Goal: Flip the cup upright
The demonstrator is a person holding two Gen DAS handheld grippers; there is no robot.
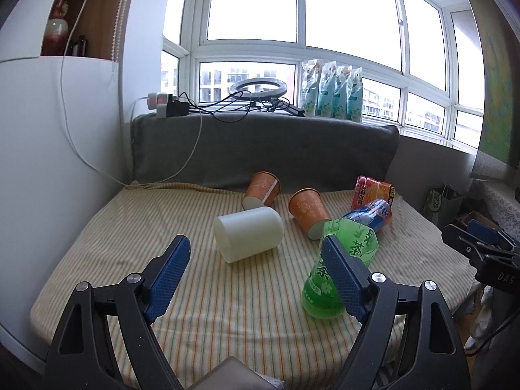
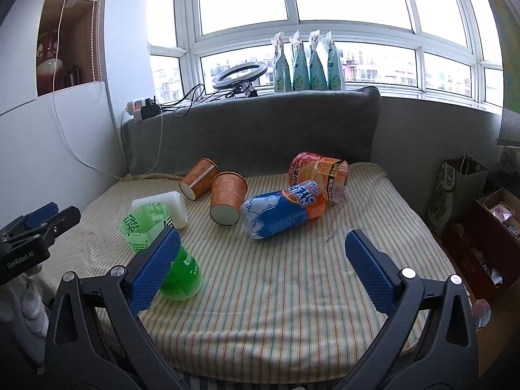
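- The left gripper [image 1: 255, 248] hangs above the striped cloth [image 1: 227, 308] with its blue pads [image 1: 169, 273] wide apart and nothing between them
- The right gripper [image 2: 261, 242] is also spread wide, holding nothing, above the near part of the same cloth [image 2: 276, 292]
- In the left wrist view the white cup [image 1: 248, 234] lies on its side just ahead of the left gripper, at 12 o'clock, its closed bottom turned toward the camera
- Behind it, at 12 o'clock, one orange paper cup [image 1: 261, 189] lies on its side near the grey cushion [image 1: 260, 149]
- A second orange paper cup [image 1: 308, 211] lies on its side at 1 o'clock from the white one, near it but apart
- A green bottle [image 1: 341, 269] lies at 3 o'clock of the white cup, partly hidden by the right pad of the left gripper
- In the right wrist view a blue bottle [image 2: 282, 208] lies on its side at 12 o'clock of the right gripper, and a red-orange bottle [image 2: 318, 172] lies just behind it
- A ring lamp [image 2: 240, 73] and four pouches [image 2: 307, 65] stand on the window sill behind the cushion
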